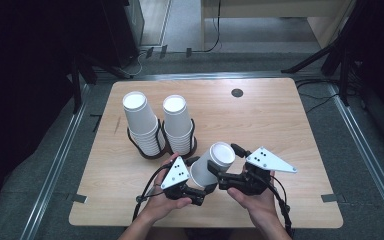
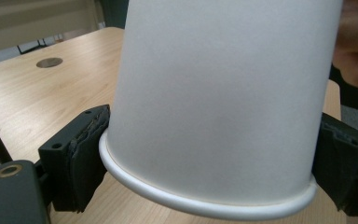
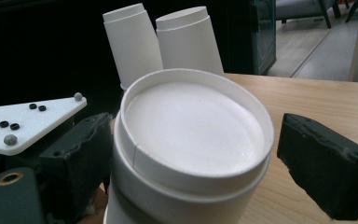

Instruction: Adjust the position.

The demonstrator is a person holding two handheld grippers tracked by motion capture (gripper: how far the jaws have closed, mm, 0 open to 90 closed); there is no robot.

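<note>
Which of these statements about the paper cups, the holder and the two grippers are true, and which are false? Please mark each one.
1. The left gripper clamps the held cups near their rim. True.
2. The right gripper presses both pads on the cups. False: a gap shows at one pad, so its jaws stand open.
3. Two cup stacks stand bottom up in a black wire holder. True.
4. The held cups stand upright on the table. False: they are tilted, in the air.
5. The held piece is one single cup. False: one cup is nested over another.
</note>
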